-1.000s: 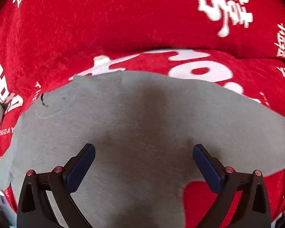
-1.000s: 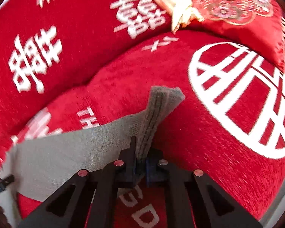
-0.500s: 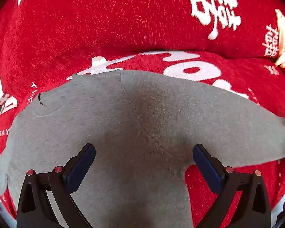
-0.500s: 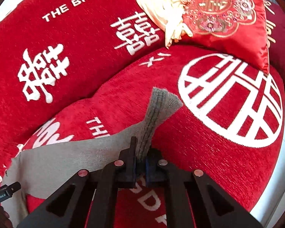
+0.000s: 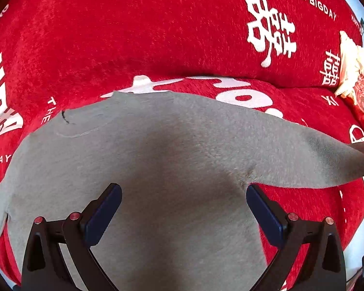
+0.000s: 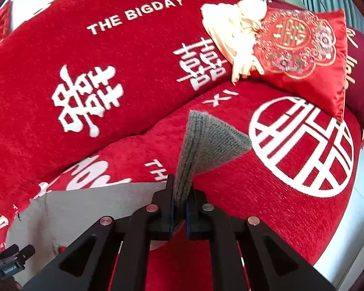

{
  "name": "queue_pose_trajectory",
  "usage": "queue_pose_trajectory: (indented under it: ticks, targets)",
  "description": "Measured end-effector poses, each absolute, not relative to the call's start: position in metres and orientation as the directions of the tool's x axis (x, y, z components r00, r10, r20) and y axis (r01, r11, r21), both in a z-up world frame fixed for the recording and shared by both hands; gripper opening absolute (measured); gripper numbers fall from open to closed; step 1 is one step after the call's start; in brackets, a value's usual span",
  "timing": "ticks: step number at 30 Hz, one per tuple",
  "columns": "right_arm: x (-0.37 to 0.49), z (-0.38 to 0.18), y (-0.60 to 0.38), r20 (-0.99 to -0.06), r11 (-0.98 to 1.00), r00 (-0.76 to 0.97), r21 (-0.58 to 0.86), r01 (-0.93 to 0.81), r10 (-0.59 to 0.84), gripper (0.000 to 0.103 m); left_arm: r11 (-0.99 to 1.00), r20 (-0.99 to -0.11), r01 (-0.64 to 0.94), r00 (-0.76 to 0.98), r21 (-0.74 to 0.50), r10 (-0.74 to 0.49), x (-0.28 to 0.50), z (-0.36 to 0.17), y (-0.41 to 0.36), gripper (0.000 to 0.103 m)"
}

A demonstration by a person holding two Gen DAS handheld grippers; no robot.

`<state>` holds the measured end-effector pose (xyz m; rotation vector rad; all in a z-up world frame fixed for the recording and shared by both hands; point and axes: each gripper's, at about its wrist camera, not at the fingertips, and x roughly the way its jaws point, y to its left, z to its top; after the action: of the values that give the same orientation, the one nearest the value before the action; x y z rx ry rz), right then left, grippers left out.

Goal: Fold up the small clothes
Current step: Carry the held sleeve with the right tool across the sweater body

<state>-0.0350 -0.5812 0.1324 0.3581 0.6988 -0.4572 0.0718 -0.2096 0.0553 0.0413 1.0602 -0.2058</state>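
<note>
Our right gripper (image 6: 180, 205) is clamped on the ribbed cuff (image 6: 206, 143) of the grey garment (image 5: 157, 169), which lies spread flat on the red sofa cover (image 5: 157, 36); our left gripper (image 5: 183, 214) hangs open above it, empty. No fold shows yet, so we judge everything remains.

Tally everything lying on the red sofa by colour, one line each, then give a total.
Grey: 1, the grey sweater, its cuff pinched in the right gripper.
Cream: 1, the cream cloth.
Red and gold: 1, the embroidered cushion.
Total: 3
</note>
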Motion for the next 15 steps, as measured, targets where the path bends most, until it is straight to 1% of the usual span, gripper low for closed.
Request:
queue_pose_trajectory:
  ticks: [6,15]
  targets:
    - [-0.026,0.153,-0.548,-0.661,0.862,0.694,0.137,0.488,-0.287,0.007,0.98,-0.864,0.177,0.476,-0.093,-0.168,0.063,0.057,-0.182,0.103]
    - [-0.007,0.163,-0.499,-0.652,0.885,0.702,0.099,0.454,-0.287,0.007,0.986,-0.877,0.144,0.459,-0.083,-0.141,0.054,0.048,-0.133,0.103]
